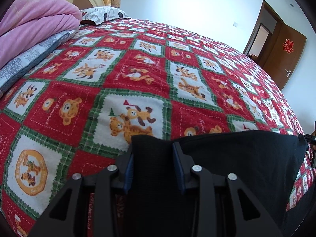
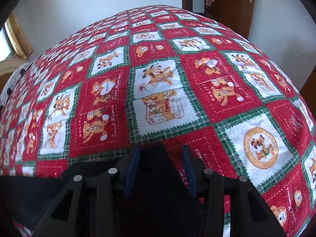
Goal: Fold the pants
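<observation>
The black pants [image 1: 243, 158] are held up, stretched between my two grippers above the red bear-pattern bedspread [image 1: 138, 69]. My left gripper [image 1: 154, 148] has its blue-padded jaws around the left corner of the black cloth, which fills the gap between them. In the right wrist view the pants [image 2: 29, 193] run off to the left, and my right gripper [image 2: 160, 152] has its jaws around the cloth's right corner. The right gripper's tip shows at the far right edge of the left wrist view [image 1: 310, 138].
A pink blanket [image 1: 35, 25] lies on a grey patterned pillow [image 1: 25, 65] at the bed's head, by a white pillow [image 1: 102, 13]. A brown door [image 1: 284, 53] stands open past the bed's far side. The bedspread [image 2: 158, 69] covers the whole bed.
</observation>
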Action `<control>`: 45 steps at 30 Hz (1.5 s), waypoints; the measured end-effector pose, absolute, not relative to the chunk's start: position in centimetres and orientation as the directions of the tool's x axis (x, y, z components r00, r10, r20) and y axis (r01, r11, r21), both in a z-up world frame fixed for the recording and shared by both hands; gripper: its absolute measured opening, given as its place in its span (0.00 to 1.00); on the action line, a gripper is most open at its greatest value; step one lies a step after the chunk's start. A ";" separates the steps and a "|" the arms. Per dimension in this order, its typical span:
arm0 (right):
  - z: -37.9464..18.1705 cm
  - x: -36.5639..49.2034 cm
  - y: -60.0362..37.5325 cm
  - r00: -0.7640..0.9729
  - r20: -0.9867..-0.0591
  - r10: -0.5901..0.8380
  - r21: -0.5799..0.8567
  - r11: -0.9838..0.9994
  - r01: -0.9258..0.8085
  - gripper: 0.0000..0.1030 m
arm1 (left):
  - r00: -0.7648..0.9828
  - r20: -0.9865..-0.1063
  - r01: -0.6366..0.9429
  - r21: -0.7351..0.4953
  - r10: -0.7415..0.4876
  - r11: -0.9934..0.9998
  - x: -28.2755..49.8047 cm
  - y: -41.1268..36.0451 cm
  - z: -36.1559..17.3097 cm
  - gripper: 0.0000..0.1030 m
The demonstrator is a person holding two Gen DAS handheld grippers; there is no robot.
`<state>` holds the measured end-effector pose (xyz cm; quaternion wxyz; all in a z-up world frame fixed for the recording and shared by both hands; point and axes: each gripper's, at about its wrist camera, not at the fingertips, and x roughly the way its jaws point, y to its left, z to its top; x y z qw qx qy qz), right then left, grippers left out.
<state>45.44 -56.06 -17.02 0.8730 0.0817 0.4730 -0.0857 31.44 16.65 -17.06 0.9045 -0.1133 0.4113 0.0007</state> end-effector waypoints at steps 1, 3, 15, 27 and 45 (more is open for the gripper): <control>-17.1 45.3 -55.8 0.543 -0.838 -0.060 0.068 0.975 0.213 0.20 | 0.662 -0.745 -0.095 -0.198 -0.087 0.976 31.4 16.6 -17.1 0.35; -17.0 45.2 -55.7 0.549 -0.834 -0.049 0.079 0.975 0.207 0.10 | 0.660 -0.748 -0.094 -0.175 -0.070 0.980 31.5 16.2 -17.0 0.31; -5.1 36.1 -54.2 0.794 -0.602 -0.079 0.059 0.988 0.143 0.07 | 0.785 -0.595 -0.019 -0.299 -0.171 0.954 29.0 16.8 -11.9 0.13; -2.5 19.3 -55.8 0.907 -0.421 0.011 0.182 0.981 0.073 0.07 | 0.875 -0.334 0.174 -0.460 -0.351 0.871 19.7 17.9 -10.3 0.13; -10.5 6.4 -58.0 0.854 -0.518 0.046 0.296 0.946 0.129 0.08 | 0.811 -0.381 0.258 -0.448 -0.444 0.856 11.1 19.1 -17.5 0.23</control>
